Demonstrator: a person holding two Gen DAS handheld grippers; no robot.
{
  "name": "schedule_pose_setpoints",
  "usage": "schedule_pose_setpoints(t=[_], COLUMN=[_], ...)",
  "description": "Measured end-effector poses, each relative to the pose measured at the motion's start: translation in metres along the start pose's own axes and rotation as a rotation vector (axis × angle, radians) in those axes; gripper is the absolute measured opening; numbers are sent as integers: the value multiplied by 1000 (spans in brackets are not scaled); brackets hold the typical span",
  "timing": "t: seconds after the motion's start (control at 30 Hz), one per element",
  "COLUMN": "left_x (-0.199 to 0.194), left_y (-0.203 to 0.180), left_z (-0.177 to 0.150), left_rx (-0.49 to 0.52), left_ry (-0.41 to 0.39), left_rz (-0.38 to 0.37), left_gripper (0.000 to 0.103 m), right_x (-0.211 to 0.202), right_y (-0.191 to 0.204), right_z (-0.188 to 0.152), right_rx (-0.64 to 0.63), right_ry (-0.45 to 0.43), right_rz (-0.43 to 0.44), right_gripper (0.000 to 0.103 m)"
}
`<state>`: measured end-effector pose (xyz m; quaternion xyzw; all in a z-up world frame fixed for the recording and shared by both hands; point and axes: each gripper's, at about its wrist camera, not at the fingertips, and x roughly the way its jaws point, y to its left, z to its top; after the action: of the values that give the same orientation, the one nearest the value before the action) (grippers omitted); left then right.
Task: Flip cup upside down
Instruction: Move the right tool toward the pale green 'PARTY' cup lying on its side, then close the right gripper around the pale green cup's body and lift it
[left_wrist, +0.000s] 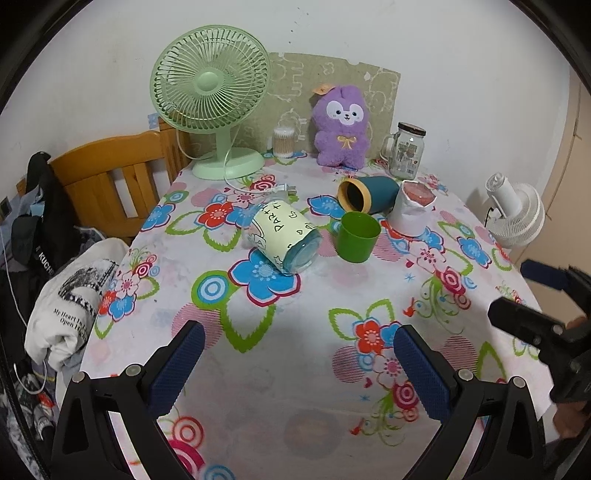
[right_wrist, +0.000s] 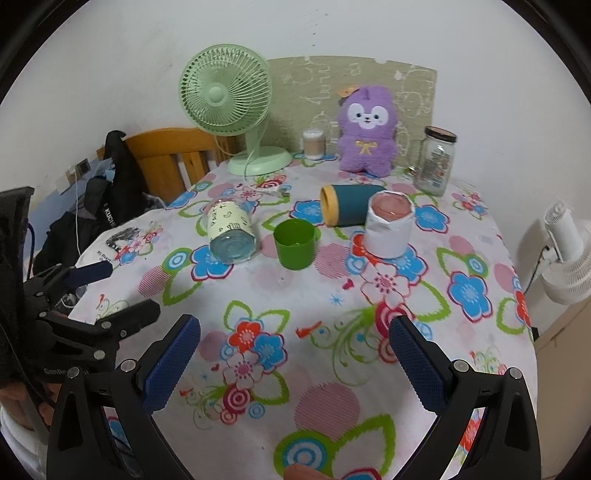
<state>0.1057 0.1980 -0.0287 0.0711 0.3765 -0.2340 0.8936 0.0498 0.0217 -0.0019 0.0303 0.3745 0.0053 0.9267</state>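
Observation:
A green cup (left_wrist: 357, 237) stands upright, mouth up, in the middle of the flowered table; it also shows in the right wrist view (right_wrist: 295, 243). My left gripper (left_wrist: 297, 341) is open and empty, hovering over the near part of the table, well short of the cup. My right gripper (right_wrist: 295, 334) is open and empty, also near the front edge. Each gripper shows at the edge of the other's view: the right one (left_wrist: 543, 306), the left one (right_wrist: 96, 295).
A glass jar with a pale label (left_wrist: 284, 238) lies on its side left of the cup. A teal cup with yellow rim (left_wrist: 367, 194) lies behind it, beside a white-wrapped pink cup (left_wrist: 413, 210). Green fan (left_wrist: 210, 96), purple plush (left_wrist: 341, 125), glass jar (left_wrist: 404, 149) stand at the back. A wooden chair (left_wrist: 122, 181) is left.

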Motion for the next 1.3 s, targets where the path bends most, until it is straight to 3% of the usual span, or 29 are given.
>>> schedule_pose_setpoints(t=[0.57,0.8,1.1,1.3], left_x=[57,82,113,129], left_y=[28,46,66,79], left_z=[29,41,52,52], left_rx=[158,151,166,143], left_ry=[92,128,173,207], left_rz=[-58,-53,-24,-10], left_gripper=[103,103,103,103], right_x=[92,135,179,199], right_y=[38,46,62,66], right_z=[61,80,98,102], right_rx=[-150,-170,-248,-264], right_ry=[123,194,264,305], right_rz=[105,160,169,194], right_gripper=[103,103,102,96])
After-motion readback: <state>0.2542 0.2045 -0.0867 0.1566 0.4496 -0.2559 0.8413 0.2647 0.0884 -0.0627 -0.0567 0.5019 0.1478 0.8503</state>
